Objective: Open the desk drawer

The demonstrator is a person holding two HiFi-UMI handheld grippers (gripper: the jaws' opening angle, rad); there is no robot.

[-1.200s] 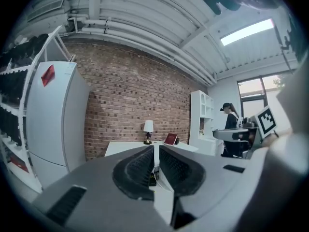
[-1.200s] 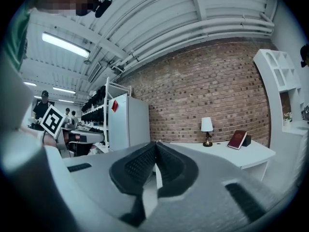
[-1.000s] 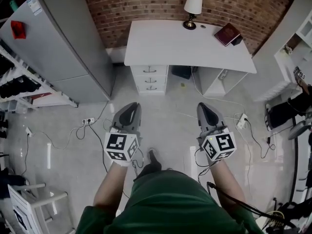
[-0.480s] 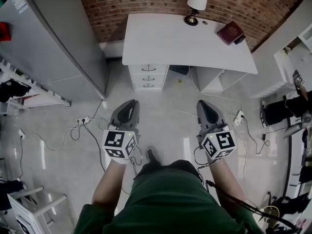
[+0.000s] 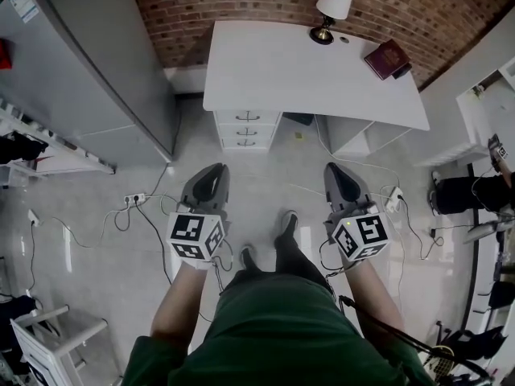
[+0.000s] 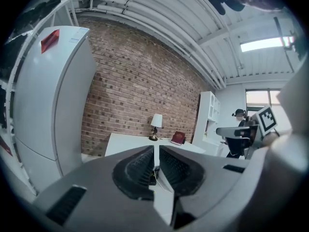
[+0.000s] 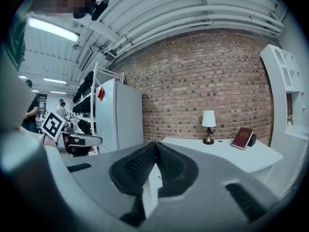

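Observation:
A white desk [image 5: 306,71] stands against the brick wall, with a stack of three handled drawers [image 5: 248,129] under its left end, all closed. My left gripper [image 5: 208,185] and right gripper [image 5: 342,182] are held side by side over the floor, well short of the desk, both pointing at it. Each is shut with nothing between its jaws. In the left gripper view the left gripper [image 6: 156,151] points at the desk [image 6: 130,144]. In the right gripper view the right gripper [image 7: 155,146] has the desk [image 7: 227,151] off to its right.
A lamp [image 5: 331,6] and a red book [image 5: 387,59] sit on the desk. A grey fridge [image 5: 96,55] stands left of it. Cables and a power strip [image 5: 133,199] lie on the floor at the left, more cables at the right. My foot [image 5: 287,223] is forward between the grippers.
One of my feet has stepped forward between the grippers and the desk sits a little nearer in view. Both grippers stay shut in the same pose.

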